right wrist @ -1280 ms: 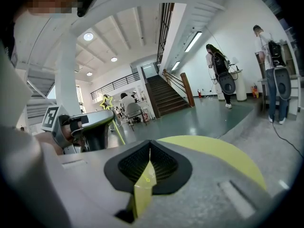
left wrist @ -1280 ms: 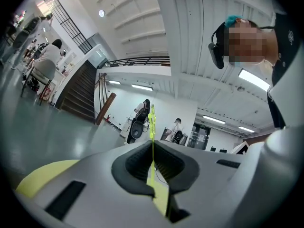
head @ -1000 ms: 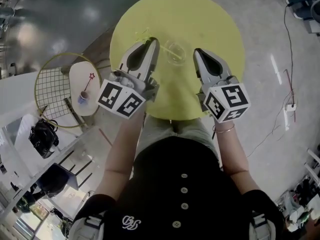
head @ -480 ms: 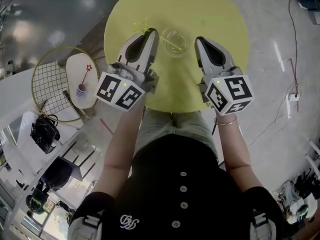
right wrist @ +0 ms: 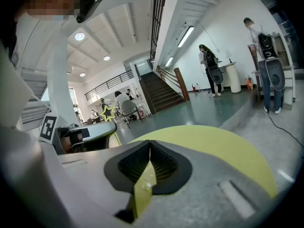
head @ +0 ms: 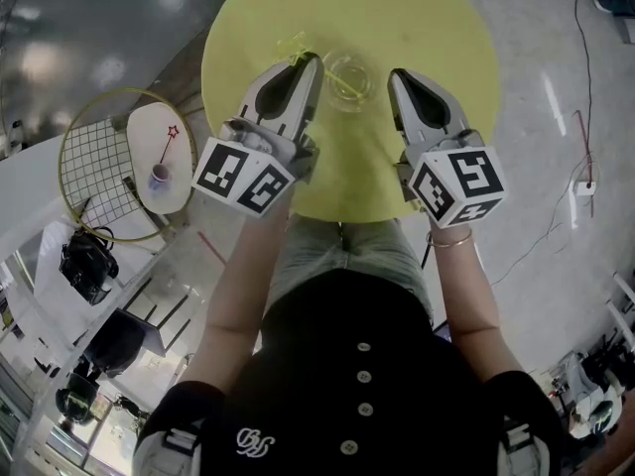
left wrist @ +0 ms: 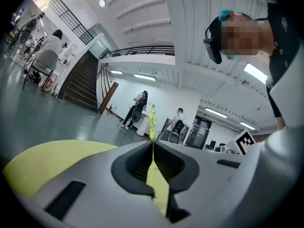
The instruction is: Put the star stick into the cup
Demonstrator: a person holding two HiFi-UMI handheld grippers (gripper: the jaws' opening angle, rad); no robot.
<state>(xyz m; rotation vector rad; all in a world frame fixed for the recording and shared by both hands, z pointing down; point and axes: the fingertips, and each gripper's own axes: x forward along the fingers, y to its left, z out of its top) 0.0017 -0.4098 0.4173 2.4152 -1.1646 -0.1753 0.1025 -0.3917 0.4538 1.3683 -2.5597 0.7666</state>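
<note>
A yellow-green star stick sticks out past the tip of my left gripper, which is shut on its thin shaft. In the left gripper view the stick rises edge-on from the closed left gripper. A clear glass cup stands on the round yellow table, just right of the left gripper's tip. My right gripper hovers on the cup's right side, shut and empty. From the right gripper I see the star above the left gripper.
A small white side table at the left carries a little cup with a red star stick. Behind it lies a round yellow wire grid. A black bag sits on the floor below.
The head view has shifted a little. Both grippers keep almost the same stance on either side of the cup, and the left one still grips the stick.
</note>
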